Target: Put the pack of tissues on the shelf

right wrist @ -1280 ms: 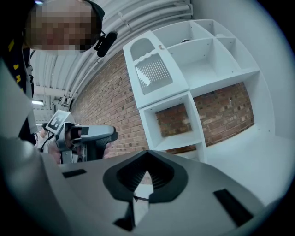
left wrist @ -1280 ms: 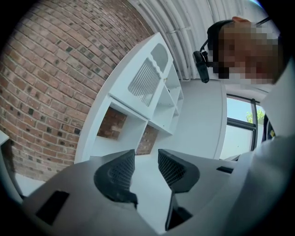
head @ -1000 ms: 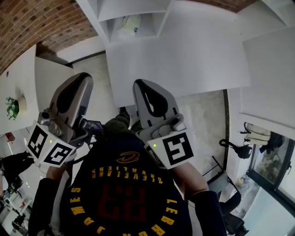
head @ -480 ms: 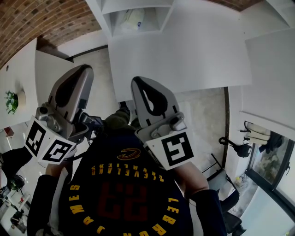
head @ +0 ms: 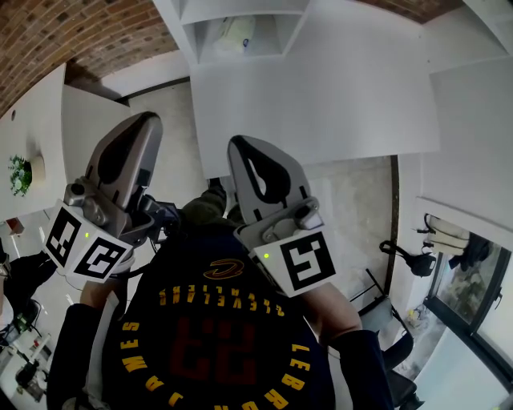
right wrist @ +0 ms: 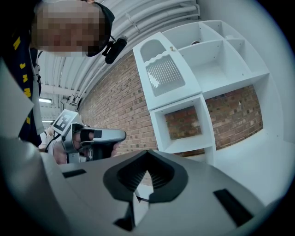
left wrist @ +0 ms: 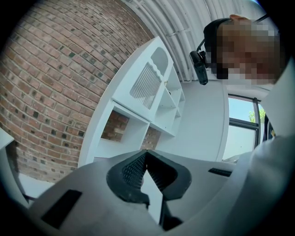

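The pack of tissues (head: pixel 232 35) lies in a compartment of the white shelf unit (head: pixel 276 24) at the top of the head view. Both grippers are held close to the person's chest, far from it. My left gripper (head: pixel 143 122) is shut with nothing in it; in its own view the ribbed pads (left wrist: pixel 138 167) meet at the tip of the left gripper (left wrist: pixel 146 152). My right gripper (head: pixel 240 146) is shut and empty too, its jaws together in the right gripper view (right wrist: pixel 147 153), which also shows the left gripper (right wrist: pixel 94 137) beside it.
A white tabletop (head: pixel 321 88) lies between me and the shelf unit (right wrist: pixel 198 78), which stands against a brick wall (left wrist: pixel 50 69). A second white surface (head: pixel 32 136) with a small plant (head: pixel 18 174) is at the left. A window and chairs are at the lower right.
The head view has shifted slightly, so the shelf sits higher in the frame. The left gripper has drifted a little up and left. The right gripper has barely moved.
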The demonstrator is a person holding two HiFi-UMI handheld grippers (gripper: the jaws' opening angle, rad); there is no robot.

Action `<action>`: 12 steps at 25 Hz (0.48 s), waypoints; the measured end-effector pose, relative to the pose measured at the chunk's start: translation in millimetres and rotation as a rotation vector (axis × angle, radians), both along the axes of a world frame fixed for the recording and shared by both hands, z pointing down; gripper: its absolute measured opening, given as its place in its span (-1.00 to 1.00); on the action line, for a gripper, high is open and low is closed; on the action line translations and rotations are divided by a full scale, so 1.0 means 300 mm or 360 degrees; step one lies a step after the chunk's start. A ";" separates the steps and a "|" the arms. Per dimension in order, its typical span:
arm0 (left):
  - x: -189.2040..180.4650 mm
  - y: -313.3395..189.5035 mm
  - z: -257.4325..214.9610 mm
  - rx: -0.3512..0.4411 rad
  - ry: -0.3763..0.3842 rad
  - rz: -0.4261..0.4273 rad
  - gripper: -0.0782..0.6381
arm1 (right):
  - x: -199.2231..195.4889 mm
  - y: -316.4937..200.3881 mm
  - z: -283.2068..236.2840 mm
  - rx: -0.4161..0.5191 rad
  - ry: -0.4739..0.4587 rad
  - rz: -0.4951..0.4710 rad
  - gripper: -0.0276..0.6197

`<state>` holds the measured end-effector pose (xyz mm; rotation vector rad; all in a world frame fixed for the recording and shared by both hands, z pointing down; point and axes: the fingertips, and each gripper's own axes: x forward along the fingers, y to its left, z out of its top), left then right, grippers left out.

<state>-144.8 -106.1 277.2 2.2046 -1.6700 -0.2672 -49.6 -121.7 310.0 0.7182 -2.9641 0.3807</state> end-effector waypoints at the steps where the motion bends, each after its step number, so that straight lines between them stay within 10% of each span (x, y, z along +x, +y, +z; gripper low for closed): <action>1: 0.001 -0.001 0.002 -0.0004 -0.0002 0.0001 -0.77 | -0.001 0.000 0.000 0.0000 -0.0001 -0.0002 -0.93; 12: 0.012 -0.024 0.009 -0.0018 -0.0004 0.0013 -0.77 | 0.006 -0.006 0.001 -0.0005 -0.0005 -0.0001 -0.93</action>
